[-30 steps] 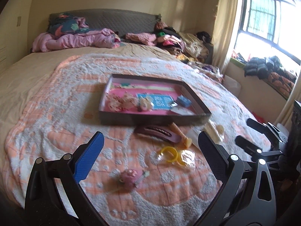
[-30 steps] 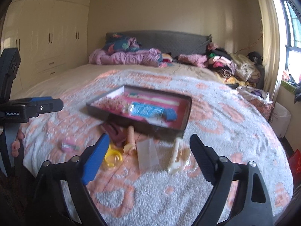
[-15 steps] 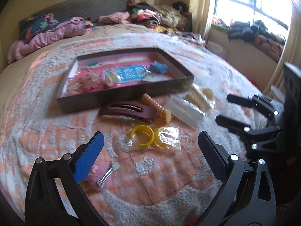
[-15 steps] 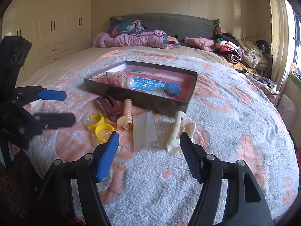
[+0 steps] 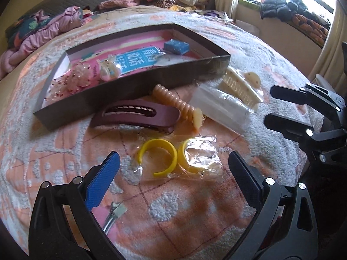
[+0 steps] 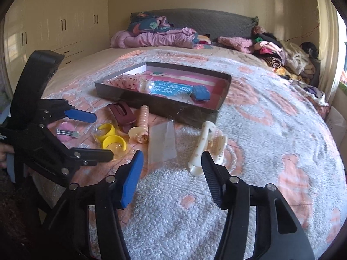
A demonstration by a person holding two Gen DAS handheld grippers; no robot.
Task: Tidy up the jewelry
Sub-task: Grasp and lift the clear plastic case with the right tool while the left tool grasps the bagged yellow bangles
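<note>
Yellow bangles (image 5: 157, 157) lie under my wide-apart left tool (image 5: 173, 173), while my right tool (image 6: 172, 169) is closing, seemingly on nothing

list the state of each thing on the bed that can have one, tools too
tray: open, partly filled
maroon hair clip: closed, flat on blanket
cream claw clip: outside tray, on its side
yellow cuffs: in clear wrapper, outside tray
left tool: open, empty
right tool: closing, nothing between its jaws
</note>
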